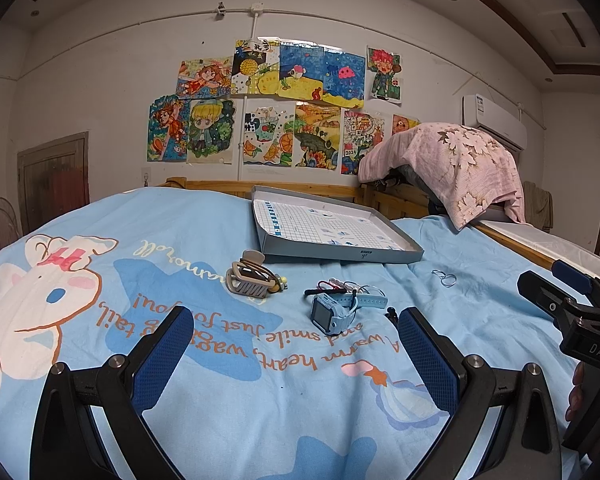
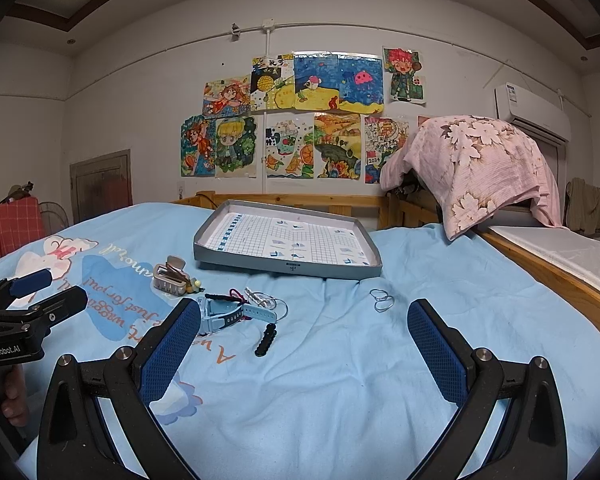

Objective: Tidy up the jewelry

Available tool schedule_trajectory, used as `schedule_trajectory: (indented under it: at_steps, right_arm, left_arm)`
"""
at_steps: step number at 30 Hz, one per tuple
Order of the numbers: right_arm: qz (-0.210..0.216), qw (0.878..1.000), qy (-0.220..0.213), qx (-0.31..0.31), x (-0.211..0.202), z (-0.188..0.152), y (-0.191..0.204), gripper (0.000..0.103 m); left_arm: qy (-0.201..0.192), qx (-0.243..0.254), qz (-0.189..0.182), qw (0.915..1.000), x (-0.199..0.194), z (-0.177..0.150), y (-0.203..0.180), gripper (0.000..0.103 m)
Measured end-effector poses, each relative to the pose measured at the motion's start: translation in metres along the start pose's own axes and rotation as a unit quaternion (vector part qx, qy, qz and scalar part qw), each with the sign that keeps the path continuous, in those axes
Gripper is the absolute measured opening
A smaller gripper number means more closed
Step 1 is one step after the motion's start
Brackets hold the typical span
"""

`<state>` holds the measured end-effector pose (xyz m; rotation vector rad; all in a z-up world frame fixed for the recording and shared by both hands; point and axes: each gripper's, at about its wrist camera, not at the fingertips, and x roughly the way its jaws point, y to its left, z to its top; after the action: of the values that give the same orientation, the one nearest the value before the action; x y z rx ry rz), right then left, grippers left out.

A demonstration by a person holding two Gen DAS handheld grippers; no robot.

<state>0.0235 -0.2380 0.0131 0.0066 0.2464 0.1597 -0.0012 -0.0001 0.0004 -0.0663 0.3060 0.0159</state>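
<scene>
A blue watch (image 1: 332,312) lies mid-bed among thin bracelets (image 1: 350,287), a beige hair claw (image 1: 248,278) to its left. Beyond sits a shallow grey box (image 1: 340,256). Both the left gripper (image 1: 296,332) and right gripper (image 2: 304,326) hover spread wide, holding nothing, over the blue bedsheet (image 1: 460,312).

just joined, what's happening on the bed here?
A person holds two handheld grippers over a blue bedsheet, both open and empty. A blue watch, hair clip, thin rings and other small pieces lie loose on the sheet. The grey tray behind them holds no jewelry yet.
</scene>
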Motion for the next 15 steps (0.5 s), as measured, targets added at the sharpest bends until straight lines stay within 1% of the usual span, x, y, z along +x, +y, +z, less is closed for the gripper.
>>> schedule_trajectory:
  at_steps: [15]
  right_arm:
    - [0.001, 1.000, 0.001, 0.002, 0.0009, -0.0011, 0.0002, 0.102]
  left_arm:
    - [0.000, 0.000, 0.000, 1.0000, -0.0001, 0.0001, 0.0001, 0.103]
